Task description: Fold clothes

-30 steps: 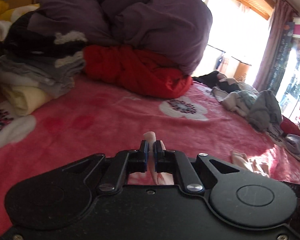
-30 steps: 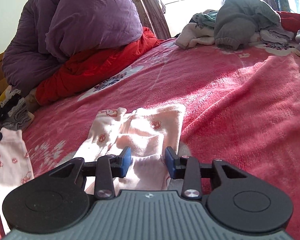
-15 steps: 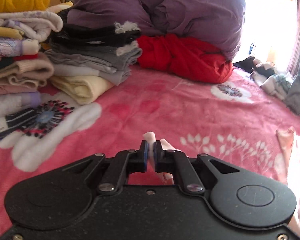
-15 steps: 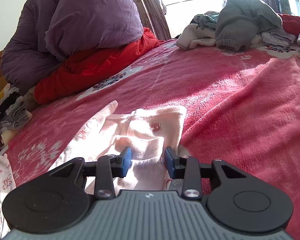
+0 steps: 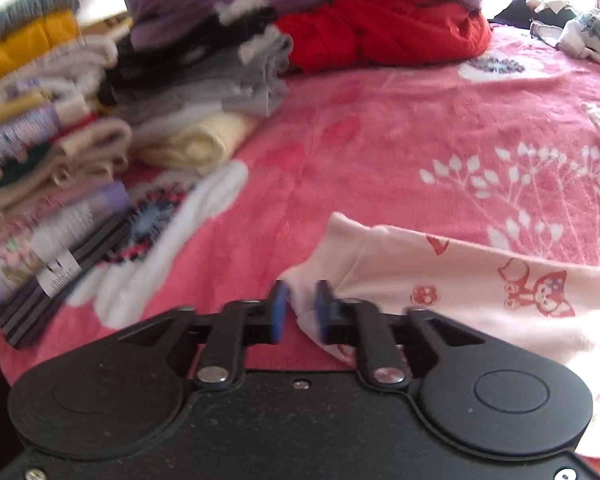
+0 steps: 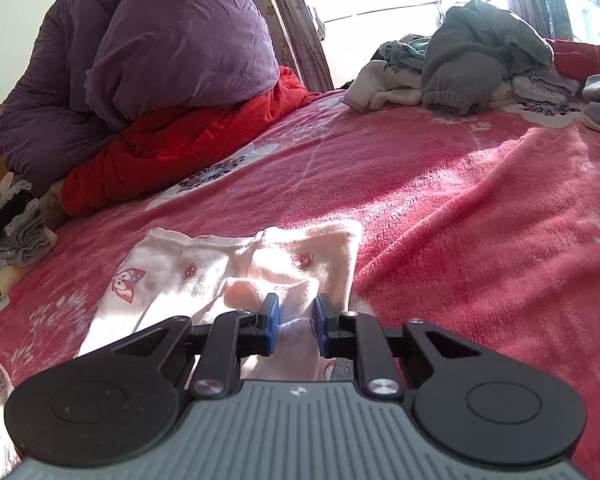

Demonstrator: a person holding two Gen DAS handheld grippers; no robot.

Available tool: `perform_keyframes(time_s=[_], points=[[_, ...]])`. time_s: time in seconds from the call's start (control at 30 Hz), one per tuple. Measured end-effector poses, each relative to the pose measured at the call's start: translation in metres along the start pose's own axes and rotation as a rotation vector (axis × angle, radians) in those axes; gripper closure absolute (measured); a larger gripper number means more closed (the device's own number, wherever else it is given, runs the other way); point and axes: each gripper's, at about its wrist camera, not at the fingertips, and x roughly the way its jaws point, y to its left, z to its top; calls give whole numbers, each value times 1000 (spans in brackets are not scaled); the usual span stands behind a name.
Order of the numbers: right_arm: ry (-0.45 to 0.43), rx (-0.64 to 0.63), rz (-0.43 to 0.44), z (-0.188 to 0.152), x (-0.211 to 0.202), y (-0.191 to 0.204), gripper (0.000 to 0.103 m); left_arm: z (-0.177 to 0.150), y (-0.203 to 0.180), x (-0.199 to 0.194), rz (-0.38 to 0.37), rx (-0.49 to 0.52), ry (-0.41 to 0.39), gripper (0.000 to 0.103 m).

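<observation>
A pale pink garment (image 5: pixel 480 292) printed with red foxes lies flat on the pink blanket (image 5: pixel 380 152). One corner of it sits between the jaws of my left gripper (image 5: pixel 300 308). Those jaws are opening and the cloth lies slack, only brushing the right pad. In the right wrist view the same garment (image 6: pixel 204 268) is spread out with one part folded across. My right gripper (image 6: pixel 296 316) is low over its near edge. Its jaws are closing around a raised fold, with a gap still showing between the pads.
Stacks of folded clothes (image 5: pixel 52 128) stand at the left. A purple duvet (image 6: pixel 172 52) on a red quilt (image 6: pixel 188 140) fills the back of the bed. A heap of unfolded grey and white clothes (image 6: pixel 480 52) lies at the far right, by the window.
My left gripper swung toward the folded stacks, came down and parted its jaws, so the pink cloth now lies on the bed. The right jaws narrowed around the fold.
</observation>
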Motion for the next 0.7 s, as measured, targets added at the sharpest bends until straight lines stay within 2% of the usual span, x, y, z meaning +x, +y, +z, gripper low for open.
perform_keyframes(time_s=[0.03,0.07,0.17,0.23,0.43,0.57,0.7], points=[[-3,4,3,0,-1,-1,88,0,-3,-5,24,8,-29,55],[-4,9,7,0,-2,-1,89,1,-6,-11,57,15,-59,52],[-6,25,22,2,-3,-4,92,4,-14,-23,151,29,-100,49],[-11,31,28,1,-5,-4,93,5,-15,-30,182,3,-124,49],[-56,56,40,4,-19,-4,95,14,-29,-62,149,-89,-270,49],[-82,83,28,5,-37,-10,95,20,-48,-76,91,-105,-305,48],[-124,97,-1,6,-68,-19,95,25,-66,-88,1,-115,-316,48]])
